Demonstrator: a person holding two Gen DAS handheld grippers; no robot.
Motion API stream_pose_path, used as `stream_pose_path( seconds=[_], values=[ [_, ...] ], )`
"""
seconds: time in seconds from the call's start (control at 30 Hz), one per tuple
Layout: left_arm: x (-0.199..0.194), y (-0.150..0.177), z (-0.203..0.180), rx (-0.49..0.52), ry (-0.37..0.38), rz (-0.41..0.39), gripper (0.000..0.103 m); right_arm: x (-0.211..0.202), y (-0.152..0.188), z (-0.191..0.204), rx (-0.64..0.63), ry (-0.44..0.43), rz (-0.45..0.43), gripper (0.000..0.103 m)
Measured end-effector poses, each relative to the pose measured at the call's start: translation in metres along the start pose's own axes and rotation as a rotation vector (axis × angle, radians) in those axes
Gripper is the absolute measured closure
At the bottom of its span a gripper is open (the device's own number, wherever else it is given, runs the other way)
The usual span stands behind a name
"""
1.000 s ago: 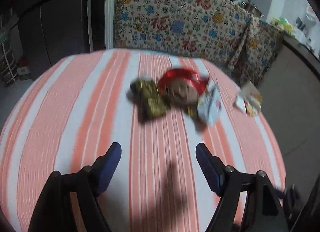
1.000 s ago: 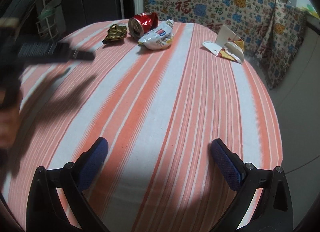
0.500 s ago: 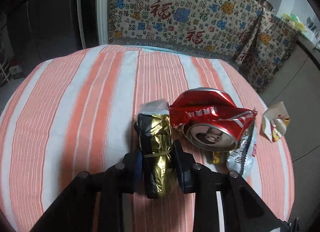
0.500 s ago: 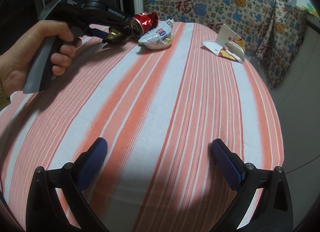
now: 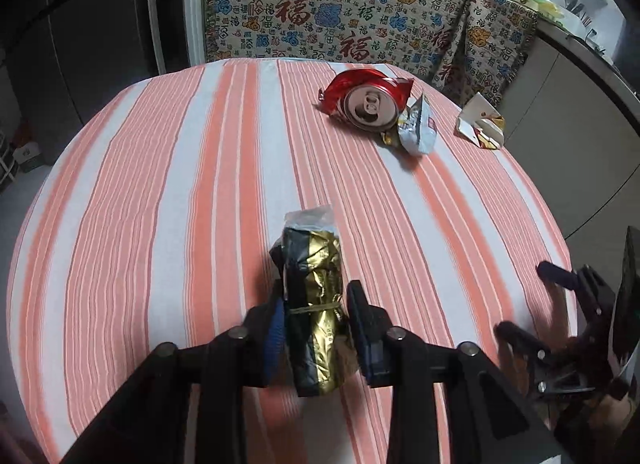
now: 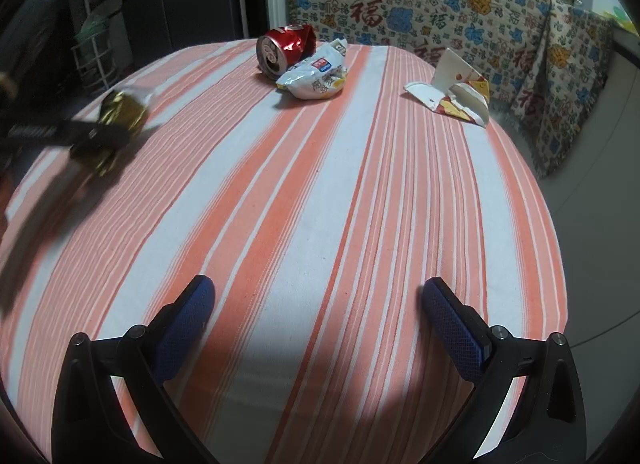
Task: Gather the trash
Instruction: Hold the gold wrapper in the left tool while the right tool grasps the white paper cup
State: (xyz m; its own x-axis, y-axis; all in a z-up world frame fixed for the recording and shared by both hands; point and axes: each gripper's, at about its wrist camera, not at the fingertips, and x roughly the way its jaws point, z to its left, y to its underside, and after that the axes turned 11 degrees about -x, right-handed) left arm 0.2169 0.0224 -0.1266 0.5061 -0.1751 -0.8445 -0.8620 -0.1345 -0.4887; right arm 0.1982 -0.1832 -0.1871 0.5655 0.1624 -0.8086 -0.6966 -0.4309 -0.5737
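Trash count on the striped surface: four pieces; one gold-and-black foil packet, one crushed red can, one white snack bag, one torn white carton.

Left gripper: fingers clamped on the foil packet, blue pads pressing its two sides; jaws have just eased a bit wider but the packet sits between them, pads in contact; packet upright along the fingers, clear plastic flap at its top end, thin band around its middle. From the right wrist view the same packet shows at the left edge, blurred, in the dark fingers of the left gripper, over the left part of the surface, well apart from the other three pieces; cannot tell if its lower end touches the cloth.

Can lies on its side at the far edge of the surface, open end toward the cameras; snack bag touching it on the right. Carton sits apart from that pair, near the far right edge, one flap standing up.

Right gripper: two blue-padded fingers wide apart, nothing between them, over bare cloth at the near edge; also seen at the lower right of the left wrist view.

One patterned blanket hangs behind the surface.
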Motion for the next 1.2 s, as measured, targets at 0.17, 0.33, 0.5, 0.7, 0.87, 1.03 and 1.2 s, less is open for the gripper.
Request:
stream_pose_path(
  seconds=[0.17,0.33,0.5,0.7,0.87,1.03,1.2],
  values=[
    [0.013,0.017,-0.007,0.010,-0.087,-0.037,0.028,0.000,0.000,-0.001,0.001,0.000,0.000,0.000],
    [0.018,0.027,-0.006,0.032,-0.118,-0.105,0.022,-0.004,0.003,-0.005,0.021,-0.015,-0.017,0.001],
    [0.018,0.026,-0.006,0.036,-0.119,-0.110,0.020,-0.014,-0.012,-0.069,0.146,0.052,-0.117,0.001],
    [0.020,0.026,-0.006,0.033,-0.121,-0.111,0.019,0.034,-0.072,-0.157,0.157,0.014,-0.062,0.022],
    [0.020,0.026,-0.006,0.029,-0.121,-0.111,0.018,0.070,-0.103,-0.172,0.112,0.003,-0.013,0.027],
    [0.020,0.027,-0.006,0.026,-0.120,-0.111,0.018,0.070,-0.097,-0.175,0.152,-0.042,-0.042,0.082],
    [0.020,0.028,-0.006,0.025,-0.121,-0.112,0.018,0.014,-0.072,-0.132,0.146,-0.078,-0.119,0.091]
  ],
)
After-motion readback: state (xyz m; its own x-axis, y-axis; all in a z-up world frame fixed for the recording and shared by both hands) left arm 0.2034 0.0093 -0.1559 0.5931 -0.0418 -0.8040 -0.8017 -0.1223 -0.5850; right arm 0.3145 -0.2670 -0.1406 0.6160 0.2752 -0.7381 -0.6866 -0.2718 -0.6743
